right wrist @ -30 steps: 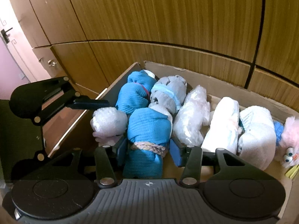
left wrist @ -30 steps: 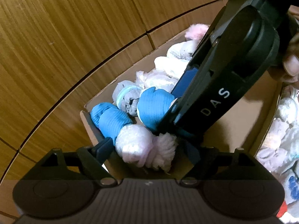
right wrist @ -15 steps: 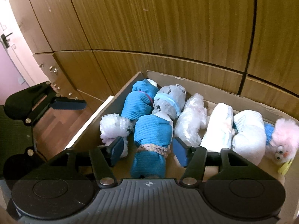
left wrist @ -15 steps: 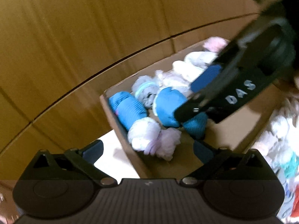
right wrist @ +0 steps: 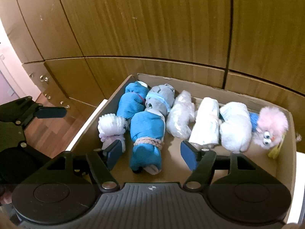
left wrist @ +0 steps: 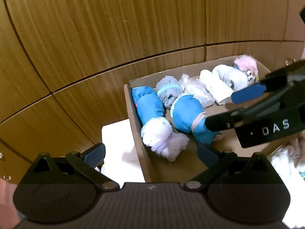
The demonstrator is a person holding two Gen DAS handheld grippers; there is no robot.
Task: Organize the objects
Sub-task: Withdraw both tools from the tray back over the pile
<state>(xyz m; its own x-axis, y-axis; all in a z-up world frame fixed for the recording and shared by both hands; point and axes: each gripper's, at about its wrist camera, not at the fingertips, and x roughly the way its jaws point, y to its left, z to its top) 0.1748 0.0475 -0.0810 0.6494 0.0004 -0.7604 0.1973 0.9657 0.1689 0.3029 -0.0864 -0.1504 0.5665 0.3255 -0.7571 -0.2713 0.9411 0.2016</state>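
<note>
Lifted off the blue sock roll [right wrist: 147, 133], our right gripper [right wrist: 152, 153] is opening, pads clear of it; our left gripper [left wrist: 150, 153], wide apart and empty, straddles the cardboard box [left wrist: 133, 118] wall.

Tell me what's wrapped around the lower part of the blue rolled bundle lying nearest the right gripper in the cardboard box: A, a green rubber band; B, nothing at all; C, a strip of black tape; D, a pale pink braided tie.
D: in the right wrist view a pale pink braided tie circles the blue rolled bundle lying in the cardboard box, between the opening jaws of the right gripper, whose pads do not touch it.
</note>
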